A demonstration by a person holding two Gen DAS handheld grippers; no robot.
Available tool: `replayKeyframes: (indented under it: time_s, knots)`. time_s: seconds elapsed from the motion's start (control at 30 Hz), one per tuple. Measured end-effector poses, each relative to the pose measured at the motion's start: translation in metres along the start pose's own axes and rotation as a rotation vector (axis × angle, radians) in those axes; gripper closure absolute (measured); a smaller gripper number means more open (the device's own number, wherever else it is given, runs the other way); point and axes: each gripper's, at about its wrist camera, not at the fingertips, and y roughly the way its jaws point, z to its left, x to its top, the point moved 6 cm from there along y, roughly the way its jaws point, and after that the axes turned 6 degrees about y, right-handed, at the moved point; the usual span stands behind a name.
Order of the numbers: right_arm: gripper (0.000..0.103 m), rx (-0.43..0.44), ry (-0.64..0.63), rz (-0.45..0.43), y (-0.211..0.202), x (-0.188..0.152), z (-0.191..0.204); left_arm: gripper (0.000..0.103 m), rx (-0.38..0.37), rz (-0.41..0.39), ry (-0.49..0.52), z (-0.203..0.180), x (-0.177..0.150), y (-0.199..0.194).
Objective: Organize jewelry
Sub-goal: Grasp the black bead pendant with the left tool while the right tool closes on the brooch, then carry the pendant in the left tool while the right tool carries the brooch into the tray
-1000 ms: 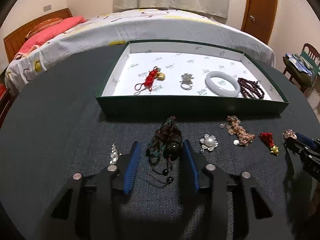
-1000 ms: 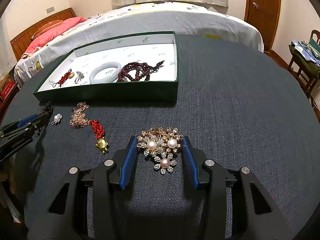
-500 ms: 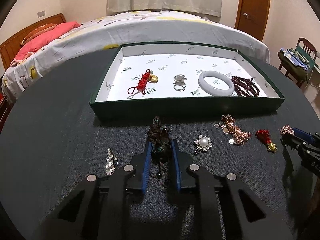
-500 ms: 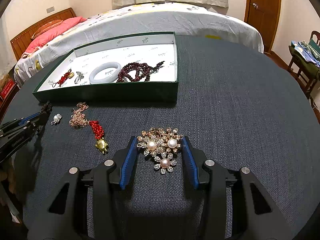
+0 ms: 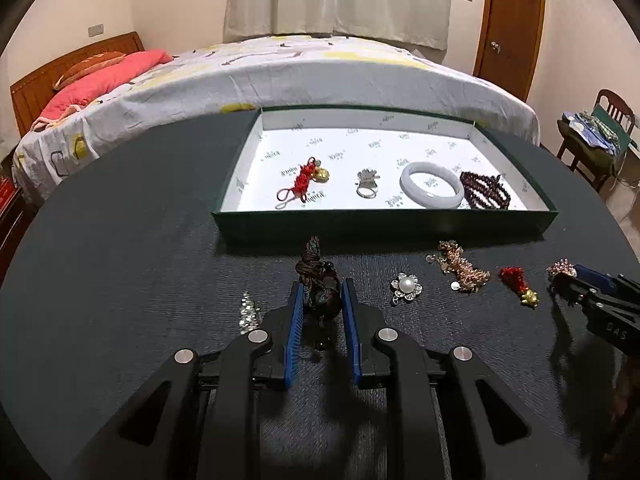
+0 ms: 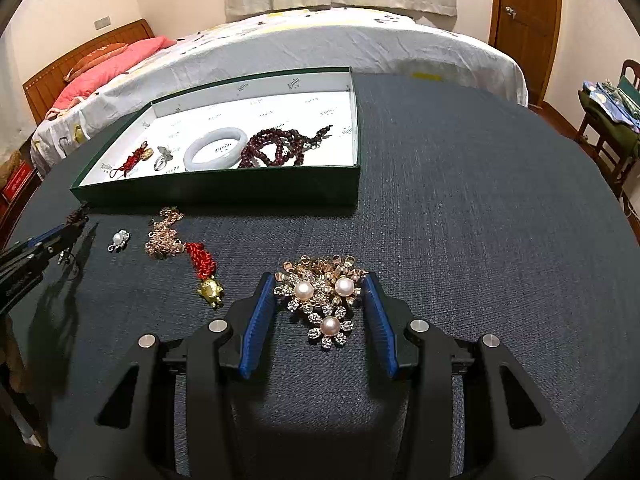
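My left gripper point(image 5: 320, 290) is shut on a dark braided cord bracelet point(image 5: 316, 276) and holds it above the dark table, in front of the green jewelry box point(image 5: 380, 222). The box holds a red knot charm point(image 5: 302, 182), a silver ring point(image 5: 367, 184), a white jade bangle point(image 5: 432, 186) and dark red beads point(image 5: 484, 194). My right gripper point(image 6: 320, 288) is open, its pads on either side of a pearl flower brooch point(image 6: 322, 300) that lies on the table. A pearl pendant point(image 5: 406, 287), a rose-gold chain point(image 5: 460, 268) and a red tassel charm point(image 5: 518, 284) lie between the grippers.
A small crystal piece point(image 5: 247, 310) lies left of my left gripper. A bed point(image 5: 280, 72) stands behind the table, a door point(image 5: 508, 20) and a chair with clothes point(image 5: 596, 136) at the right.
My left gripper closed on the cord bracelet and has lifted it off the table. My right gripper has not moved.
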Motion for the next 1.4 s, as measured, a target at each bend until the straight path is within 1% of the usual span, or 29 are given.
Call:
replayKeyframes:
  time_s: [0.33,0.67,0.83,1.1,1.23,1.4]
  knots:
    - [0.059,0.014,-0.012,-0.033,-0.013,0.006,0.008,0.083,0.001,-0.049,-0.026,0.009,0.007,-0.03]
    - [0.059,0.044,-0.028,-0.097,-0.038,0.023,0.02,0.083,-0.002,-0.12,-0.038,0.011,0.026,-0.053]
    - [0.059,0.06,-0.043,-0.149,-0.052,0.042,0.03,0.083,-0.009,-0.163,-0.031,0.008,0.04,-0.062]
    - [0.059,0.081,-0.058,-0.244,-0.063,0.085,0.044,0.083,-0.011,-0.257,-0.02,0.005,0.076,-0.071]
    - [0.059,0.086,-0.069,-0.283,-0.062,0.107,0.05,0.083,-0.007,-0.286,-0.02,0.006,0.094,-0.064]
    - [0.059,0.088,-0.077,-0.319,-0.053,0.134,0.057,0.083,-0.006,-0.296,-0.017,0.006,0.113,-0.046]
